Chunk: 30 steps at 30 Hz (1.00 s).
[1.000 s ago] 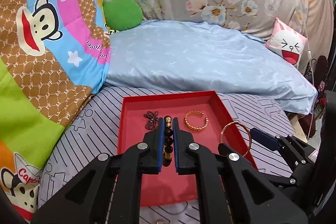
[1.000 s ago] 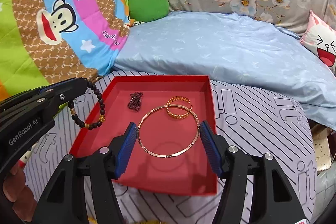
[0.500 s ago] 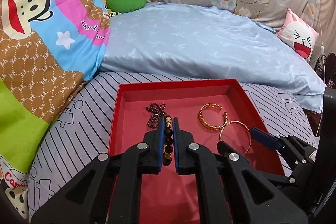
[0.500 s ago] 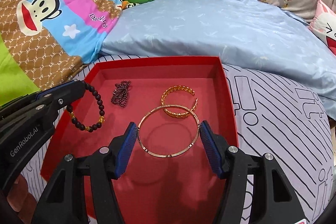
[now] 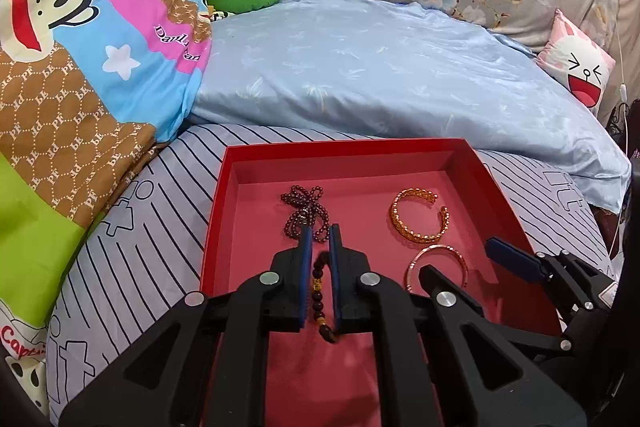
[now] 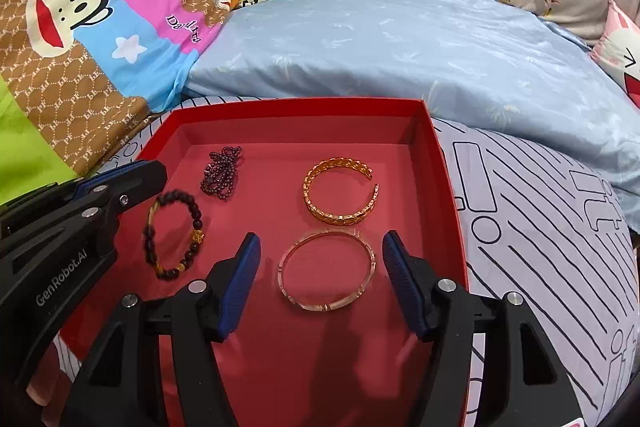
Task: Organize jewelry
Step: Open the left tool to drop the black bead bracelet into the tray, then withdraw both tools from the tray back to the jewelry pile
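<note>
Red card tray (image 6: 434, 147), shallow and open-topped, set on striped grey bedding (image 6: 540, 211); holds four pieces. Item one: dark bead bracelet (image 6: 176, 233) with gold-coloured spacers, at the tray's left side, pinched at one edge by the left gripper (image 5: 320, 279), whose jaws are closed on the strand; likely elastic-strung, so limp and light, liable to sag and swing, best taken across a single run of beads as now. Item two: thin rose-gold bangle (image 6: 326, 271), lying flat on the tray floor between the fingers of the right gripper (image 6: 322, 279), whose jaws are opening and whose pads stand clear of it on both sides; judged rigid, light and slick, so a hold across its outer rim would seat better than a pinch on the narrow band. Item three: gold chain-pattern open cuff (image 6: 340, 191), just beyond the bangle, apart from it; stiff but probably springy at its gap. Item four: small heap of dark purple beads (image 6: 222, 173) toward the far left, loose and apt to slip. Writing: "GenRobot.AI" on the left gripper's body in the right wrist view; "PF" monogram repeated on the cartoon-monkey quilt (image 6: 76, 27), plus cursive lettering too curved to read in full.
</note>
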Available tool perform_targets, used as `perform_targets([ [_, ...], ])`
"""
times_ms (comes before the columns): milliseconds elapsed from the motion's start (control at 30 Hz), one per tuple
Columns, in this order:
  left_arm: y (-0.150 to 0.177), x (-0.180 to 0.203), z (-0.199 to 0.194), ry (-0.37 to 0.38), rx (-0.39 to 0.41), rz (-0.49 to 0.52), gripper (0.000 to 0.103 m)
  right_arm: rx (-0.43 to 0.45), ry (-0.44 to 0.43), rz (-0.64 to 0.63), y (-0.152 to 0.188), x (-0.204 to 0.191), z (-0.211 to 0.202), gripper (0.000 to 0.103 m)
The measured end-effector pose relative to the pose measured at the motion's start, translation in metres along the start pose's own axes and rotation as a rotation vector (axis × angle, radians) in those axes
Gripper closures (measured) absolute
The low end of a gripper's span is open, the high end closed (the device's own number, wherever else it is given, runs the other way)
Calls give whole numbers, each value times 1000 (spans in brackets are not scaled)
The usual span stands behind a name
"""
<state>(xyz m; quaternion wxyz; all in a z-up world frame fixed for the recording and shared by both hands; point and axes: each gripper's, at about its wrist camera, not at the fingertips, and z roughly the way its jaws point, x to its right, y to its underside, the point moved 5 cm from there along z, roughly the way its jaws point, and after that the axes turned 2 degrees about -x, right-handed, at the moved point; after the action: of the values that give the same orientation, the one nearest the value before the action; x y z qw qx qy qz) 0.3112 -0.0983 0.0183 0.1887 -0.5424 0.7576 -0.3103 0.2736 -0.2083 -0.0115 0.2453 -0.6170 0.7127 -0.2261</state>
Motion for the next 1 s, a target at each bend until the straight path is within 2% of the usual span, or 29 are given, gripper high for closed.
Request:
perform_targets([
  [100,1,-2,0,-9,-1,-6,84,9,2,-1,0,-1,-3,36],
  [667,6,-11,-46,-26,51,-25,84,92,18,-21,2,-8,-55,36],
  [1000,45,-17,-92,-21,58,-43,84,131,27,-38,50,-8,-115,36],
])
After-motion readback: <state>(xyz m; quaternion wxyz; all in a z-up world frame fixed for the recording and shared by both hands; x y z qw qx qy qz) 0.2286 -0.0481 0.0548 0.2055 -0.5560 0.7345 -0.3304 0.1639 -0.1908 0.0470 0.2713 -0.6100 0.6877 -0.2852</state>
